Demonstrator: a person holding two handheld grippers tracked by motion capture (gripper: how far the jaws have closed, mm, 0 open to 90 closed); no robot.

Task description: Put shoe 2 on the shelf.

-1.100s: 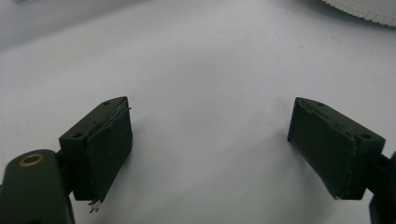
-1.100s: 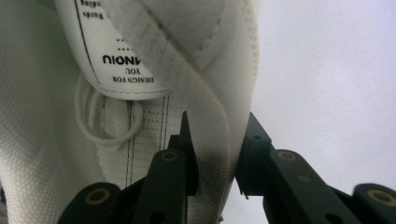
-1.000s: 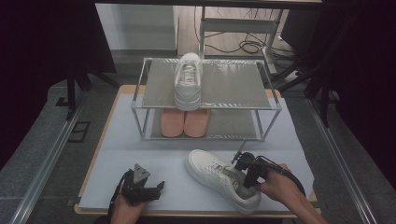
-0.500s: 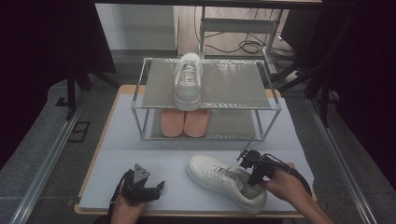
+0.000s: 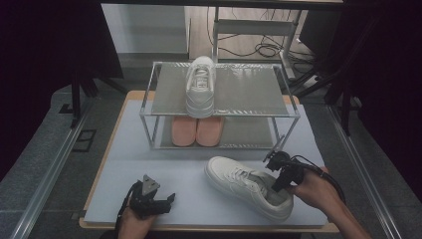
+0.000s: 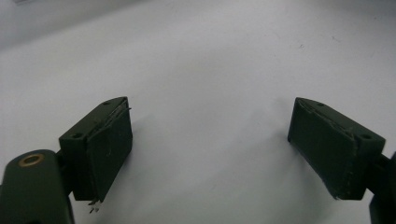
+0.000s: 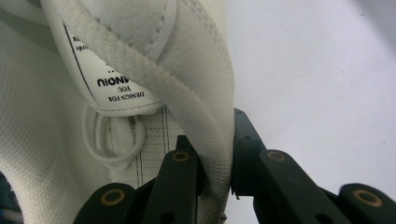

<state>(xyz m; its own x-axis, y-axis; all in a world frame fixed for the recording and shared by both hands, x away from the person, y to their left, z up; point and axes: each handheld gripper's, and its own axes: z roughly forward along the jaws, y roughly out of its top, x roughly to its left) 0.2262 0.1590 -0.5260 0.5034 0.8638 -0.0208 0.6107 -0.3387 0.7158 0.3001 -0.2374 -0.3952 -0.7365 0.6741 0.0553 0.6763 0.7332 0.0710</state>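
Note:
A white sneaker [image 5: 244, 183] lies on the white mat [image 5: 174, 164] at the front right, toe pointing left and away. My right gripper [image 5: 275, 188] is shut on the side wall of its collar near the heel. In the right gripper view the padded white collar [image 7: 215, 116] is pinched between the two black jaws of the right gripper [image 7: 217, 140], with the tongue label above. My left gripper [image 5: 166, 201] rests at the front left of the mat, open. In the left gripper view only bare mat [image 6: 210, 70] lies between the spread jaws of the left gripper [image 6: 210, 149].
A two-level metal rack [image 5: 249, 94] stands at the back of the mat. A second white sneaker [image 5: 200, 87] sits on its top shelf, and a pair of pink shoes [image 5: 196, 130] on the lower one. Cables and dark stands lie beyond the table.
My right gripper has moved right and up with the sneaker's collar in it, dragging the sneaker a little to the right. The left gripper has stayed put.

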